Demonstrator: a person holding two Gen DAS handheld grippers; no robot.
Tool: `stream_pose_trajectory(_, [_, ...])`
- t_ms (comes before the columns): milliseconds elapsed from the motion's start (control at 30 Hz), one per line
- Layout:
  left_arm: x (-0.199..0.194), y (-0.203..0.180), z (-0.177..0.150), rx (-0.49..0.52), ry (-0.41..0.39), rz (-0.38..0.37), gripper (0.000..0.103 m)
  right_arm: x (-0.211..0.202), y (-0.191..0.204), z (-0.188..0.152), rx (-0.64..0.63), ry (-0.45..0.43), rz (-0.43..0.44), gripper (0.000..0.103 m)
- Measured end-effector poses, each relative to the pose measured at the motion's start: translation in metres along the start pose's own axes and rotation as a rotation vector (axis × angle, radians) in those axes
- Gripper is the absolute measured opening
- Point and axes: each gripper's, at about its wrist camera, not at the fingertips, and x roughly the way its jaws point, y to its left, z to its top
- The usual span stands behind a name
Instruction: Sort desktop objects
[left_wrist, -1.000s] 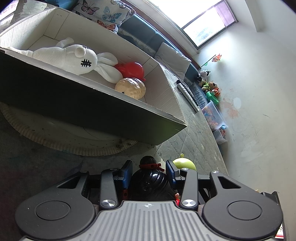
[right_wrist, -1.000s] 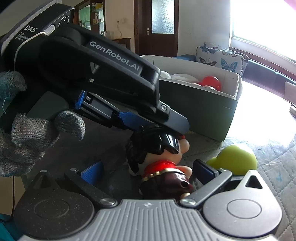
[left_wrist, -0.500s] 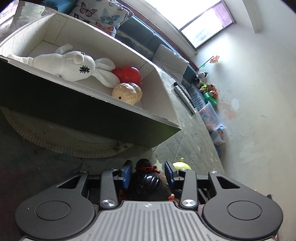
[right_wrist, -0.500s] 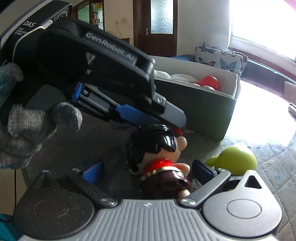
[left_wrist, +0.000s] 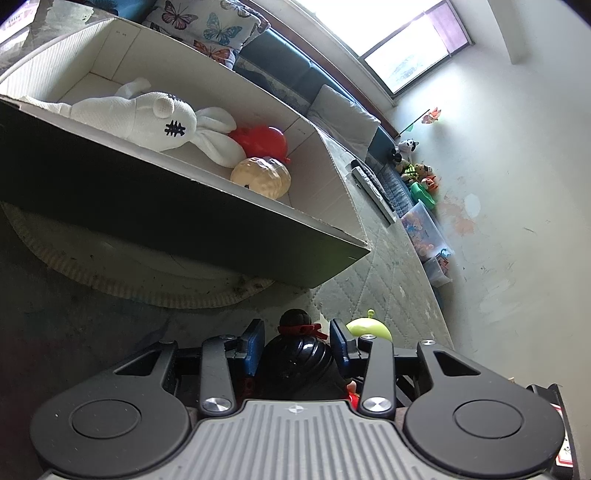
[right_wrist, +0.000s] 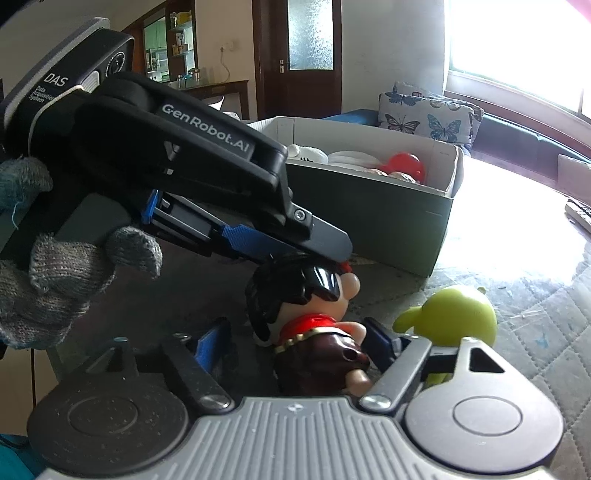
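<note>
A quilted grey mat (right_wrist: 535, 314) covers the table, and an open box (left_wrist: 221, 236) on it holds a white plush rabbit (left_wrist: 147, 118), a red toy (left_wrist: 262, 140) and a beige ball (left_wrist: 262, 177). In front of the box, the left claw (left_wrist: 297, 345) pinches the black-haired head of a figurine (right_wrist: 314, 314). The right claw (right_wrist: 295, 343) is spread around its body without pressing. A green toy (right_wrist: 458, 314) lies just beside.

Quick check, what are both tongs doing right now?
Left tongs: closed on the head of the black-haired doll.
Right tongs: open, fingers either side of the doll's body, not gripping.
</note>
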Motion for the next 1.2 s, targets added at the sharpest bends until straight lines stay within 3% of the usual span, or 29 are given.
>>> stream_pose_trajectory(167, [0.003,-0.001,-0.002,-0.005,-0.007,0.006,0.045,-0.002,0.000,0.000,0.017,-0.005,-0.014,0.059])
stream_pose_trajectory(467, [0.002,0.001,-0.006,0.002,0.008,-0.004,0.047,-0.005,0.002,0.001,0.016,-0.008,0.011,0.053])
stream_pose_trajectory(733, [-0.003,0.004,-0.002,-0.002,0.051,-0.017,0.046,-0.006,0.003,-0.004,0.012,0.001,0.027,0.052])
stream_pose_trajectory(1100, [-0.008,0.008,-0.006,-0.014,0.032,-0.035,0.049,-0.009,-0.001,-0.002,0.017,0.023,0.033,0.053])
stream_pose_trajectory(1200, [-0.010,0.006,-0.005,-0.015,0.039,-0.030,0.046,-0.011,-0.001,-0.005,0.015,0.027,0.030,0.052])
